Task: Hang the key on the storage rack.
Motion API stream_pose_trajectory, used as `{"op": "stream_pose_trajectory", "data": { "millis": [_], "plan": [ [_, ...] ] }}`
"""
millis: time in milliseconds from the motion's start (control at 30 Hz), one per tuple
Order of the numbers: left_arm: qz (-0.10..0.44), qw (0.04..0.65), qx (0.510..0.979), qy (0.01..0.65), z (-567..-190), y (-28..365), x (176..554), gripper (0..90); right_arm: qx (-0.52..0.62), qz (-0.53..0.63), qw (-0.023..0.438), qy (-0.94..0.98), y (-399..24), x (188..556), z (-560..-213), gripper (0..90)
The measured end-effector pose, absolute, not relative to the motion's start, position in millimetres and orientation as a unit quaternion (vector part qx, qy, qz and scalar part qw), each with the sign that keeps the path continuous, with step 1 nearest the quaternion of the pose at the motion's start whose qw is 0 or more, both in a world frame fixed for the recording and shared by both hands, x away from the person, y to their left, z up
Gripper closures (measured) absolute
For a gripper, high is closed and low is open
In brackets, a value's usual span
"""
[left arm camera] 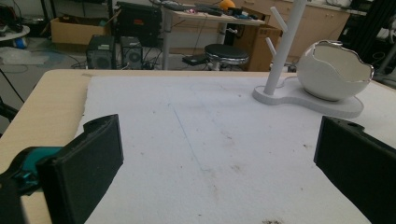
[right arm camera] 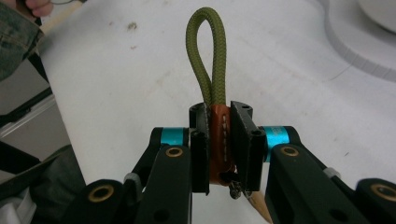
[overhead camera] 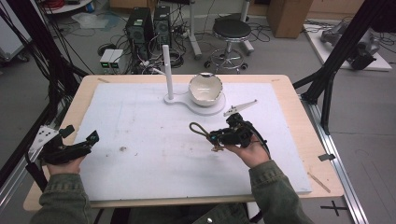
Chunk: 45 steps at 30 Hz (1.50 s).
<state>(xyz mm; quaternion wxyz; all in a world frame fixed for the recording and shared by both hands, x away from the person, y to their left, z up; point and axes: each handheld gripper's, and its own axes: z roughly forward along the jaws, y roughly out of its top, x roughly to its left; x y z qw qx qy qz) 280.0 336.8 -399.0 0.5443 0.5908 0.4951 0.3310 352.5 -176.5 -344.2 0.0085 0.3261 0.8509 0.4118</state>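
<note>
2 grippers: my right gripper [right arm camera: 218, 140] clamps the keychain strap [right arm camera: 211, 70] above the white mat [overhead camera: 154, 140], loop leading toward the peg stand [overhead camera: 167, 70], probably for hanging; left gripper [overhead camera: 70, 148] idles wide apart.

**Black grippers, teal accents, olive sleeves**

Both forearms wear olive-green sleeves [overhead camera: 63, 198] with buttoned cuffs. The left gripper [overhead camera: 70, 148] is black, with a teal spot near its tip and a grey three-cornered plate [overhead camera: 42, 136] pierced with small holes. Its jaws carry broad, flat black pads [left arm camera: 81, 170]. The right gripper [right arm camera: 219, 144] has black linkage arms set with brass-coloured rivets, teal bands at the jaw pivots, and small screws in the pad mounts. A dark cable, probably its own, loops beside that hand.
</note>
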Motion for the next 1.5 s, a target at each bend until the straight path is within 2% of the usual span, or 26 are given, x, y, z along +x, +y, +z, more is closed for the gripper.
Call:
{"op": "stream_pose_trajectory", "data": {
  "millis": [400, 1033, 1500],
  "plan": [
    [0.329, 0.545, 0.59, 0.496, -399.4, 336.2, 280.4, 1.8, 0.324, 0.425, 0.013, 0.845, -175.3, 368.6, -326.6, 78.3],
    [0.327, 0.548, 0.59, 0.496, -399.4, 336.3, 280.7, 1.8, 0.329, 0.428, -0.001, 0.842, -155.0, 396.2, -312.0, 78.0],
    [0.325, 0.548, 0.589, 0.496, -399.3, 336.7, 280.4, 1.8, 0.332, 0.433, -0.004, 0.838, -135.7, 422.6, -286.8, 78.0]
  ]
}}
